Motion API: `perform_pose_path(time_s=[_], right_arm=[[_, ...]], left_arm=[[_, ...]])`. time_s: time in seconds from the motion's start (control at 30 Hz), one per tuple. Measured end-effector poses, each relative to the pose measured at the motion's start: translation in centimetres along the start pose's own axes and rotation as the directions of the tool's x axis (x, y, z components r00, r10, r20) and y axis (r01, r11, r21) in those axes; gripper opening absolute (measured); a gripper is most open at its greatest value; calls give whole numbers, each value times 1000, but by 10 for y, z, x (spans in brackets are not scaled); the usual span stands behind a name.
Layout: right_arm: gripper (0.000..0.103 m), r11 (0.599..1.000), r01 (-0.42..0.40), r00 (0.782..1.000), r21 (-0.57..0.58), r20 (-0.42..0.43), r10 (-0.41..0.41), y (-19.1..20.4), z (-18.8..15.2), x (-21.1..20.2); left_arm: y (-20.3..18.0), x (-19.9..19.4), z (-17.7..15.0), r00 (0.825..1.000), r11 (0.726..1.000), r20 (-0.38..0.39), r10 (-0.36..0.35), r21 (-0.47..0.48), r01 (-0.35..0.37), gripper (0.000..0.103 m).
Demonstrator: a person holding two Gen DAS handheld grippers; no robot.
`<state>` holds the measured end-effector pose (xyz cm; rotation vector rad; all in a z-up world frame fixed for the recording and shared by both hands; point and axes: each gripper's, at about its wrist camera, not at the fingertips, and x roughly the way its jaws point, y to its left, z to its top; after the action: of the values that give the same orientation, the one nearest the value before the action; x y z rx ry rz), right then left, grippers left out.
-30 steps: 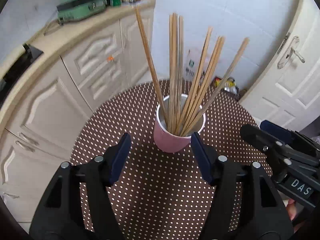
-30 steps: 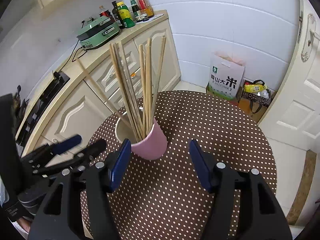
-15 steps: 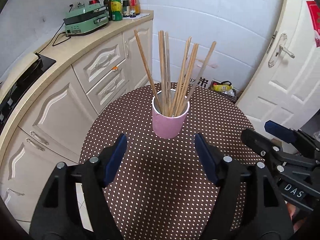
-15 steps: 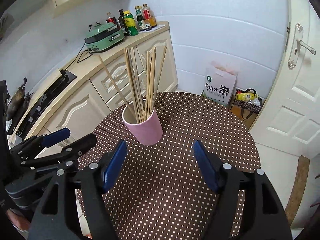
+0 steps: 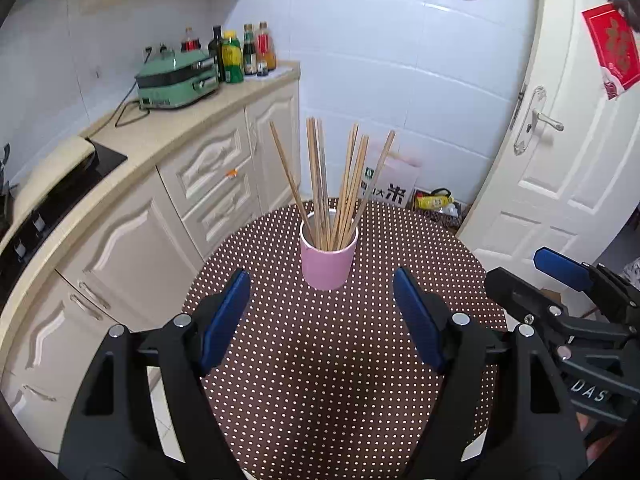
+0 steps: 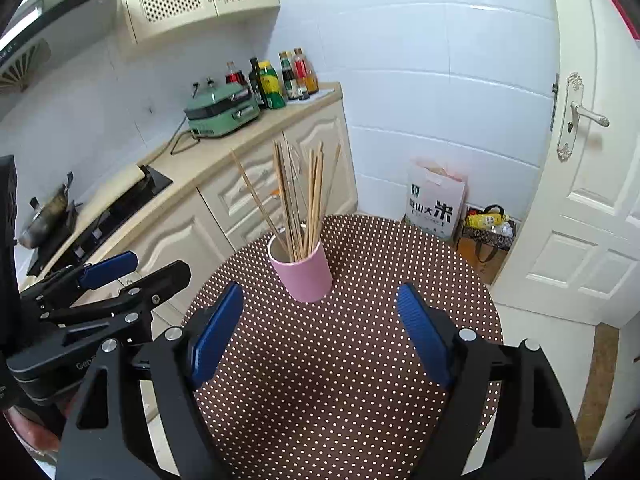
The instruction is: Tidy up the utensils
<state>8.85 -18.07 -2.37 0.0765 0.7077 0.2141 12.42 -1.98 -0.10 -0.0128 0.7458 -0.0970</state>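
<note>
Left hand-held gripper (image 5: pixel 322 312) low in the foreground of its own view, angled down toward the desk (image 5: pixel 340 380), jaws opening, blue pads wide apart, nothing between them, just dotted brown cloth. Right hand-held gripper (image 6: pixel 320 324) same pose in its view: tilted downward, jaws opening, nothing held, pads well clear of everything. Each gripper shows in the other's view off to the side, the right one at right edge (image 5: pixel 560 276), the left one at left edge (image 6: pixel 132 268), both hovering beside the round desk, level with each other. A bit of a hand (image 5: pixel 596 444) visible under the right one, mostly hidden. Beyond the pads, pink cup (image 5: pixel 328 264) upright on the desk toward its far side, apart from both grippers. Bundle of wooden chopsticks (image 5: pixel 332 188) stands in the cup, tips fanned out upward. Further back: cream cabinets (image 5: pixel 208 184), green cooker (image 5: pixel 176 80), sauce bottles (image 5: pixel 244 54), white door (image 5: pixel 568 152).
</note>
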Motion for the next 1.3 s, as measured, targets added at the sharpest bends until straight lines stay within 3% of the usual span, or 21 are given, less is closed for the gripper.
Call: perform_pose_path(time_s=[0.77, 1.3], right_arm=[[76, 1000, 22, 995, -3, 94, -22, 11, -7, -44], [79, 1000, 19, 995, -1, 97, -19, 8, -11, -46]], left_arm=[[6, -51, -7, 994, 1000, 105, 2, -19, 0, 73], [7, -56, -10, 994, 1000, 111, 8, -8, -7, 73]])
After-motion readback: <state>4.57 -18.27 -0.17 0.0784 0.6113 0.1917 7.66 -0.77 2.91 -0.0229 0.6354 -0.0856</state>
